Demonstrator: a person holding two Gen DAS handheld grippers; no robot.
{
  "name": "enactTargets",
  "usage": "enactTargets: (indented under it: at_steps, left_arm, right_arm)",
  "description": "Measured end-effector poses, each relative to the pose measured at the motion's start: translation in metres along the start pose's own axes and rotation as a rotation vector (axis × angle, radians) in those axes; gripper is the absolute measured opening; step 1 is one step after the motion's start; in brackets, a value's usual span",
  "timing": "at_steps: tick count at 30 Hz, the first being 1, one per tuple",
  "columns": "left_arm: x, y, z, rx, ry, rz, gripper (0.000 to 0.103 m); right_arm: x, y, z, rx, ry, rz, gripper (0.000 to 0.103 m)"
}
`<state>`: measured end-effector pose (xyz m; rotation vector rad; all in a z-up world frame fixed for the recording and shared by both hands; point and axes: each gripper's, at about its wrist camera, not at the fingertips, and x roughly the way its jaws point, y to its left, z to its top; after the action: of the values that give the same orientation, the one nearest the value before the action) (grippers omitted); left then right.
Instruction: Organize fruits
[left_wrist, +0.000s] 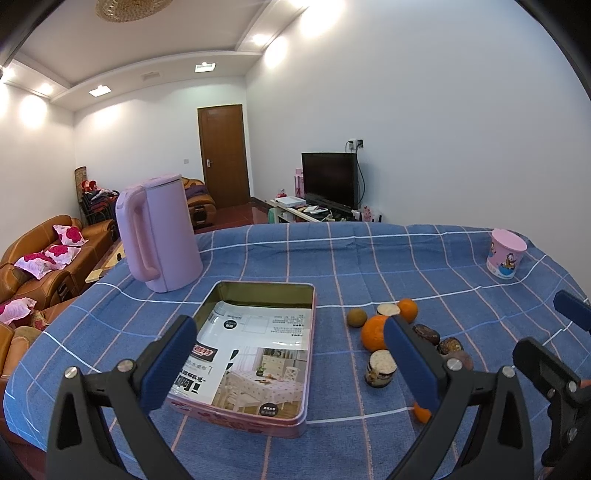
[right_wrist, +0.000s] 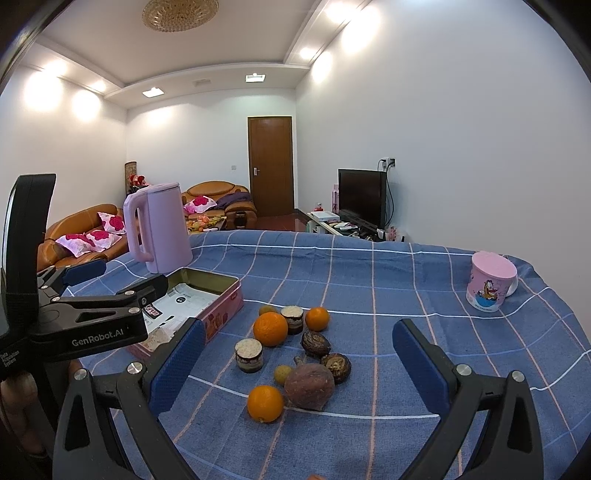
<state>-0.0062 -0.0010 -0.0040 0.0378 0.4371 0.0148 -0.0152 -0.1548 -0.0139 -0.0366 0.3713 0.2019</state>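
A pink rectangular tin (left_wrist: 258, 354) lies open on the blue checked cloth, lined with a printed leaflet and holding no fruit. My left gripper (left_wrist: 291, 354) hovers open above its near end. To the tin's right sits a cluster of fruit: three oranges (right_wrist: 270, 328), small brownish-green fruits (right_wrist: 281, 373), dark wrinkled fruits (right_wrist: 316, 343), a large purple-brown fruit (right_wrist: 309, 385) and two cut cylindrical pieces (right_wrist: 249, 355). My right gripper (right_wrist: 297, 362) is open, low over the near side of this cluster, touching nothing. The left gripper (right_wrist: 85, 291) also shows at the left edge.
A pink kettle (left_wrist: 157, 232) stands behind the tin at the far left. A pink cartoon cup (right_wrist: 489, 282) stands at the far right near the table edge. Beyond the table (left_wrist: 369, 258) are sofas, a door and a television.
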Motion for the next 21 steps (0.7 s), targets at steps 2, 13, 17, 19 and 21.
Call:
enactTargets:
  at_steps: [2, 13, 17, 19, 21]
  left_arm:
    - [0.001, -0.002, -0.001, 0.003, 0.003, 0.001, 0.103]
    - [0.013, -0.012, -0.008, 0.013, 0.034, 0.004, 0.103]
    - [0.020, -0.017, -0.015, 0.011, 0.065, -0.014, 0.103]
    - [0.022, -0.022, -0.018, 0.008, 0.084, -0.050, 0.103]
    - [0.025, -0.030, -0.024, 0.016, 0.103, -0.074, 0.103]
  right_arm:
    - [0.000, 0.000, 0.000, 0.000, 0.002, -0.001, 0.102]
    - [0.006, -0.008, -0.009, 0.017, 0.031, -0.008, 0.102]
    - [0.006, -0.017, -0.015, 0.025, 0.047, -0.030, 0.102]
    - [0.006, -0.022, -0.020, 0.024, 0.054, -0.048, 0.102]
    - [0.004, -0.030, -0.027, 0.031, 0.060, -0.074, 0.102]
